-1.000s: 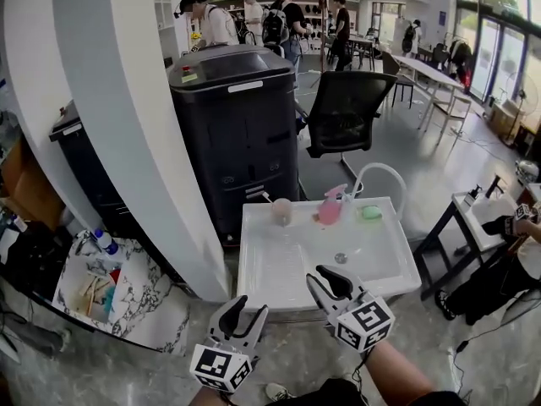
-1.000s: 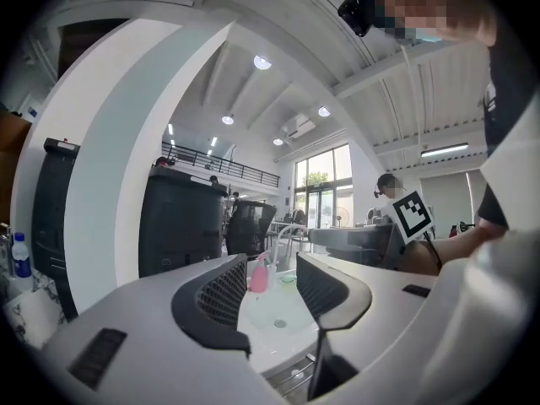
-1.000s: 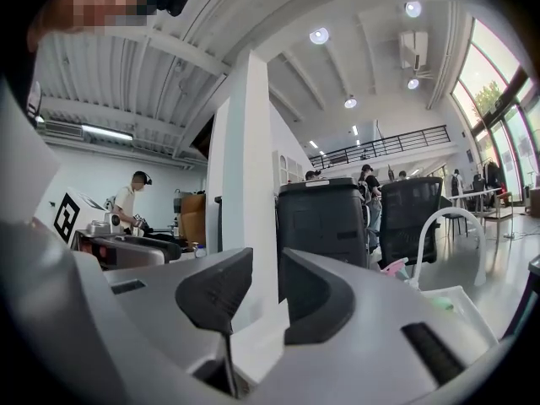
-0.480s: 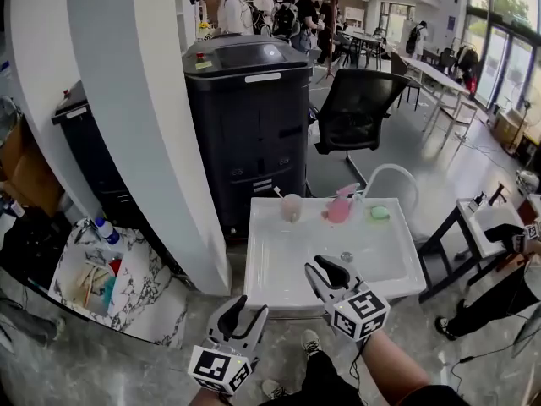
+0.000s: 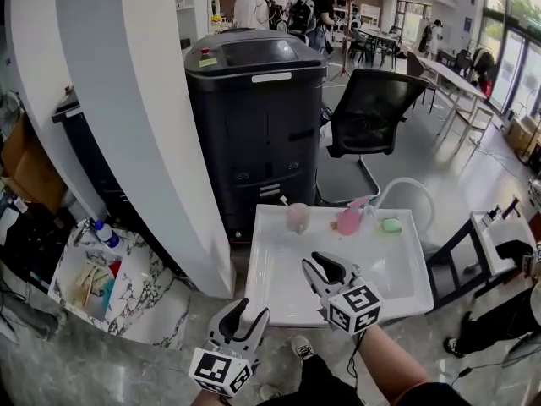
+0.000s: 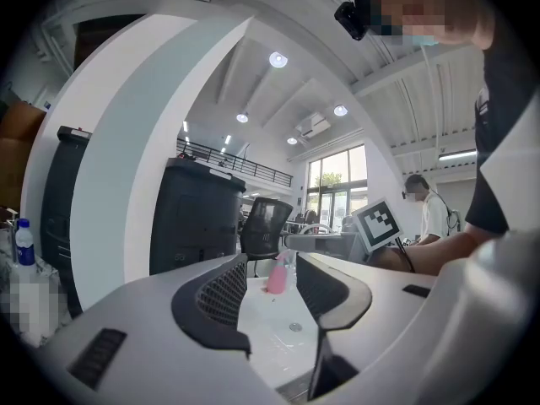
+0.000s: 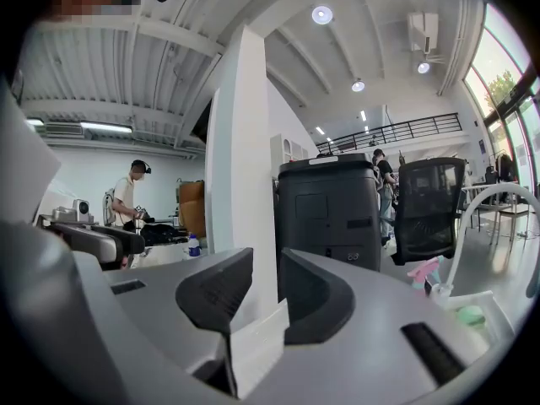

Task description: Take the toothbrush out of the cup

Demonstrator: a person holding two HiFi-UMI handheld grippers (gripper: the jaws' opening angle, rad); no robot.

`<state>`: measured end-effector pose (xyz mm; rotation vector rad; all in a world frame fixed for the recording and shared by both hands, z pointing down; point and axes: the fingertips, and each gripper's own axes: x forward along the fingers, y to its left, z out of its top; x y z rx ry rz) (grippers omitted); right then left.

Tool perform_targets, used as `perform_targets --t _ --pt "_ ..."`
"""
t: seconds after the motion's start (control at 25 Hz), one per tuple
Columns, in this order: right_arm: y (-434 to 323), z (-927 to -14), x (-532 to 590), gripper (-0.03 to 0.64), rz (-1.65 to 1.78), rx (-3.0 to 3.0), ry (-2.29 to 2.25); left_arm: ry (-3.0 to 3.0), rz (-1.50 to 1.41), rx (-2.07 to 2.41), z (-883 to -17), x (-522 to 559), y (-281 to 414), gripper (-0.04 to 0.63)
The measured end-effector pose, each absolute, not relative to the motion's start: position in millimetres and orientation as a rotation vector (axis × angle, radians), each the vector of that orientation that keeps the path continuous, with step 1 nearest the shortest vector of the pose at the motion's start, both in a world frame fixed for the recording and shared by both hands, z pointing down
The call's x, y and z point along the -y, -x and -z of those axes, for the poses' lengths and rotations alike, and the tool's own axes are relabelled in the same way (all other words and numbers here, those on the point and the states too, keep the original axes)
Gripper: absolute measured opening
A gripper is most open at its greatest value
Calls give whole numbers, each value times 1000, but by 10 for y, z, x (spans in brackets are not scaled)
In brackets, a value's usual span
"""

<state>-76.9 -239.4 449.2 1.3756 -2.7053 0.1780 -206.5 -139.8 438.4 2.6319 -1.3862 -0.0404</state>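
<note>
On the sink's (image 5: 277,288) rim, a cup (image 5: 297,218) holds a toothbrush (image 5: 285,200).

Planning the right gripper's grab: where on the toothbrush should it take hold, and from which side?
Probably the short end of the toothbrush poking above the cup, coming down from above: the rest sits inside the cup, and that end leans left, away from the pink bottle.

White sink surface (image 5: 283,290): cup (image 5: 297,219) holding toothbrush (image 5: 285,201) at back edge, pink spray bottle (image 5: 349,220) near it, green soap (image 5: 390,225) far right.
</note>
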Motion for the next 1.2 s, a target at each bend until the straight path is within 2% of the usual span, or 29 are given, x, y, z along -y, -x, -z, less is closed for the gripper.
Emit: perform_targets --t 0.56,1.2 --pt "611 -4897 3727 118 -240 2688 -1221 -2567 -2 1415 -4596 2513 1627 199" --pt "700 -5550 4720 120 -280 2603 -1081 -2490 -20 1439 -4897 3367 1524 199"
